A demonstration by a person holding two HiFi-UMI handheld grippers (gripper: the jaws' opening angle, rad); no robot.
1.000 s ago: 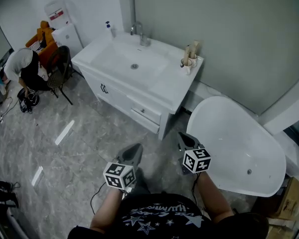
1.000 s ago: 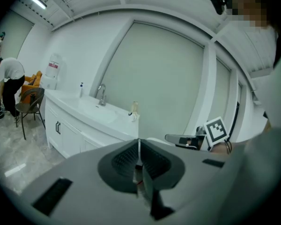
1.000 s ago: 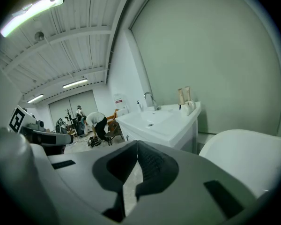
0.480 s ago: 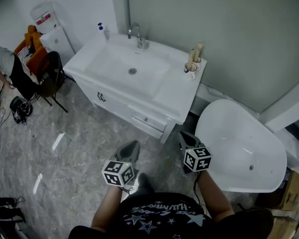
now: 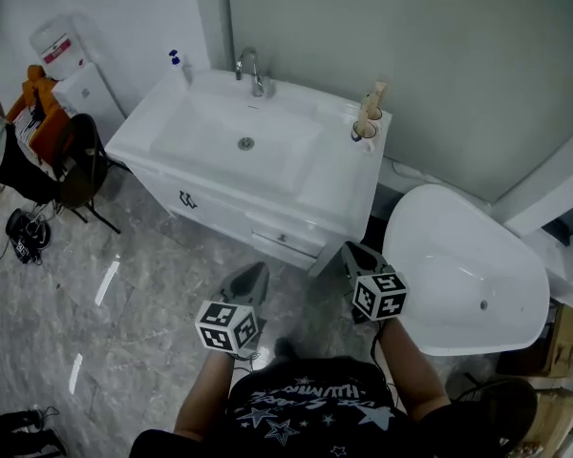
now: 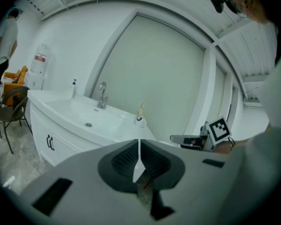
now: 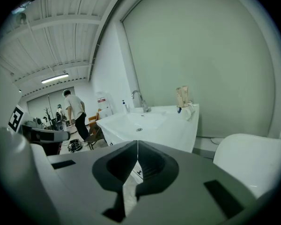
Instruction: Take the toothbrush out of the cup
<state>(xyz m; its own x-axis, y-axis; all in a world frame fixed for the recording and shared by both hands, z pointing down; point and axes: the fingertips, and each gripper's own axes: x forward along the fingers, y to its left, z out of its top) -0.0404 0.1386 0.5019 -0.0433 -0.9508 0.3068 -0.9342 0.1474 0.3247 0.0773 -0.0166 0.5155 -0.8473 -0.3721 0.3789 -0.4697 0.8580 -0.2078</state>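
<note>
A white cup (image 5: 366, 130) with pale toothbrushes (image 5: 372, 96) upright in it stands at the back right corner of the white washbasin counter (image 5: 344, 165). The cup (image 7: 189, 108) shows small in the right gripper view, and the cup (image 6: 140, 119) is tiny in the left gripper view. My left gripper (image 5: 256, 277) and right gripper (image 5: 350, 253) are held over the floor, in front of the cabinet and well short of the cup. The jaws of both meet with nothing between them.
A tap (image 5: 250, 69) and a small pump bottle (image 5: 176, 60) stand at the back of the basin. A white bathtub (image 5: 463, 275) lies to the right. At the left are a chair (image 5: 76, 165), a water dispenser (image 5: 69, 65) and a person (image 7: 76, 111).
The view has shifted toward the washbasin: basin and cup now sit nearer and more central. Both grippers have come forward with me and stay shut.
</note>
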